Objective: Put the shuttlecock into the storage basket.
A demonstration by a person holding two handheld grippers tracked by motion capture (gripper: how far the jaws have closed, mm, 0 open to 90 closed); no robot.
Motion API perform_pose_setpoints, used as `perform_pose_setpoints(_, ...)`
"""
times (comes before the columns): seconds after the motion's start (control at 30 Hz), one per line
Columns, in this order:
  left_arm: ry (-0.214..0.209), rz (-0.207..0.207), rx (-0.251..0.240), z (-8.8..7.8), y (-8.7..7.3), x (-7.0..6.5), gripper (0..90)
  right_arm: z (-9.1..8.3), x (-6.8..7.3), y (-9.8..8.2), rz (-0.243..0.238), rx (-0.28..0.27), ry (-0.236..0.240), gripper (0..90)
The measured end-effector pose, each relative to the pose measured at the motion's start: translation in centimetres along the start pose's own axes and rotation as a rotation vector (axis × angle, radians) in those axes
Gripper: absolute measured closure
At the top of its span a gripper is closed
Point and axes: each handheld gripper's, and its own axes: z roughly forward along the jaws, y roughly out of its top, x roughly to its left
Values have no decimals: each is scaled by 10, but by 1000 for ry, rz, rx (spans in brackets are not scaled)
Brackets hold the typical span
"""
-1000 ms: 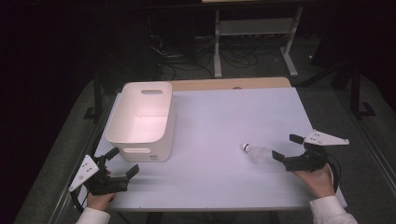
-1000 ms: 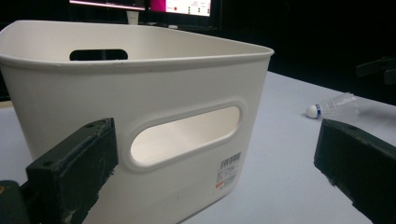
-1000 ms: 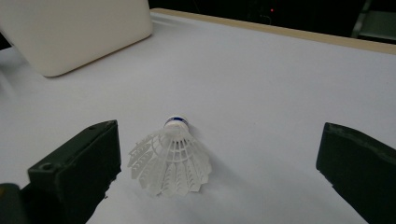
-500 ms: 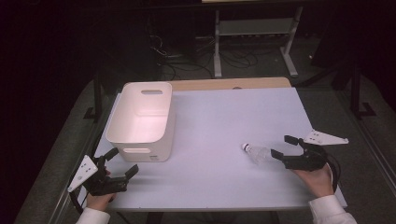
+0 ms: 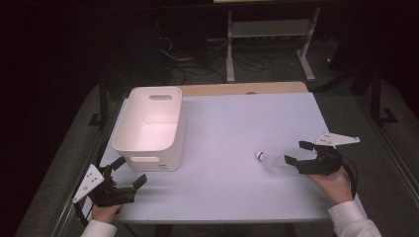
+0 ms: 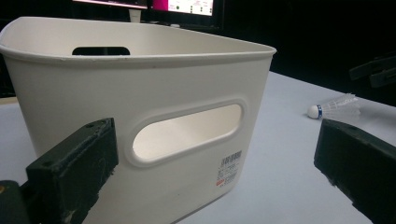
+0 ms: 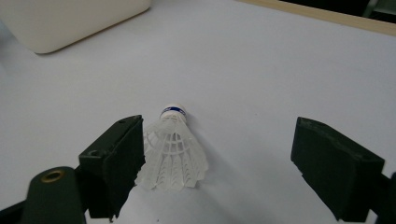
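- The shuttlecock (image 5: 269, 160) lies on its side on the white table (image 5: 237, 128), at about four o'clock from the table's middle, cork pointing toward nine o'clock and the white bin (image 5: 150, 129).
- The right gripper (image 5: 300, 154) sits just at the shuttlecock's three o'clock side; against the frame a second earlier, it has crept a little closer, so the feather skirt now lies between its jaws.
- In the right gripper view, the shuttlecock (image 7: 173, 149) rests against the left-hand jaw, while the other jaw stands well apart from it.
- The right gripper's jaws have just been closing somewhat, yet they are still spread wide and do not pinch the skirt; nothing is gripped.
- That suggests the pick-up is in hand: the gripper is placed around the skirt, and further closing looks like the next need.
- The feathers are light and springy, so a lopsided squeeze could nudge the shuttlecock sideways.
- The left gripper (image 5: 127, 174) rests at the table's seven o'clock corner, unchanged from the earlier frames, jaws wide apart and empty.
- In the left gripper view, the bin (image 6: 140, 112) stands close ahead and the shuttlecock (image 6: 334, 108) lies far off at two o'clock.
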Motion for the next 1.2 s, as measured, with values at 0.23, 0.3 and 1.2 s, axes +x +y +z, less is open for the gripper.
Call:
perform_pose_setpoints(0.23,-5,-8,-11,0,0,-1,0,6,-2,6,5,40,-1,236)
perform_pose_setpoints(0.3,-4,-9,-11,0,0,-1,0,7,-3,7,-2,53,8,282)
perform_pose_setpoints(1.2,-5,-15,-15,0,0,-1,0,19,-6,15,-10,136,-19,750)
